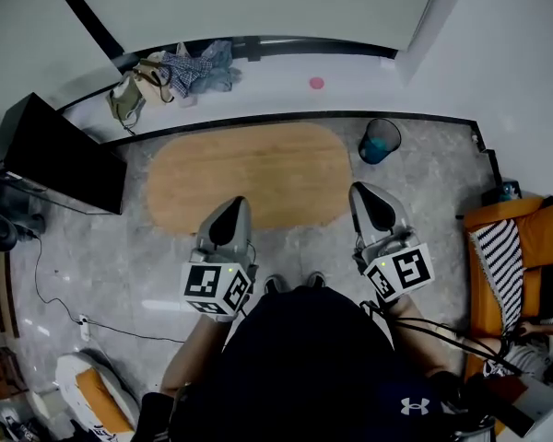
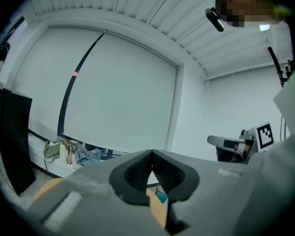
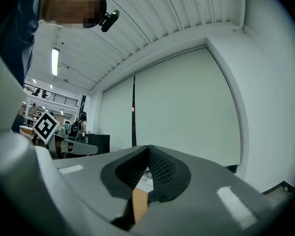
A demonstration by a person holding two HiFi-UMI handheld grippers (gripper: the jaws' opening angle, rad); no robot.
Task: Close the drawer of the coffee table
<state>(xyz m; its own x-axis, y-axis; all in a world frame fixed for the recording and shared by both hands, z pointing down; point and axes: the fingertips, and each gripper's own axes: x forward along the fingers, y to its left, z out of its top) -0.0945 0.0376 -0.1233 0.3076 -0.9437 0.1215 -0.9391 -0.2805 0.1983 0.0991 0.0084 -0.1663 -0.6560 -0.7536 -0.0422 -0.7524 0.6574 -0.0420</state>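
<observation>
Your left claw (image 1: 235, 203) is clenched with nothing in it. In the left gripper view the two dark ribbed pads (image 2: 137, 170) meet at the tip and only a sliver of wood shows below them. Your right claw (image 1: 363, 191) is clenched the same way, its pads (image 3: 160, 167) pressed together and empty.

Both claws are aimed roughly level at the pale wall panel (image 2: 118, 92), not down at the furniture. Each carries its cube of black-and-white square markers, the left cube (image 1: 217, 288) and the right cube (image 1: 401, 273), low in the head view just above your chest.

The oval wooden desk (image 1: 249, 168) lies in the middle of the head view. The tips of both claws overlap its lower edge, the left near the centre and the right at the lower right corner. From this steep angle its drawer cannot be made out.

A blue waste bin (image 1: 379, 141) stands just off the desk's upper right end. A black cabinet (image 1: 60, 155) sits at the left of the frame. Bags and a heap of clothes (image 1: 180, 72) rest on the ledge at the upper left, with a small pink object (image 1: 316, 83) further right along it. An orange chair (image 1: 535, 238) with a black-and-white striped cushion (image 1: 502, 261) is at the right edge.

The only brand mark is a white Under Armour logo (image 1: 413, 405) on your dark shirt, at the bottom right.
</observation>
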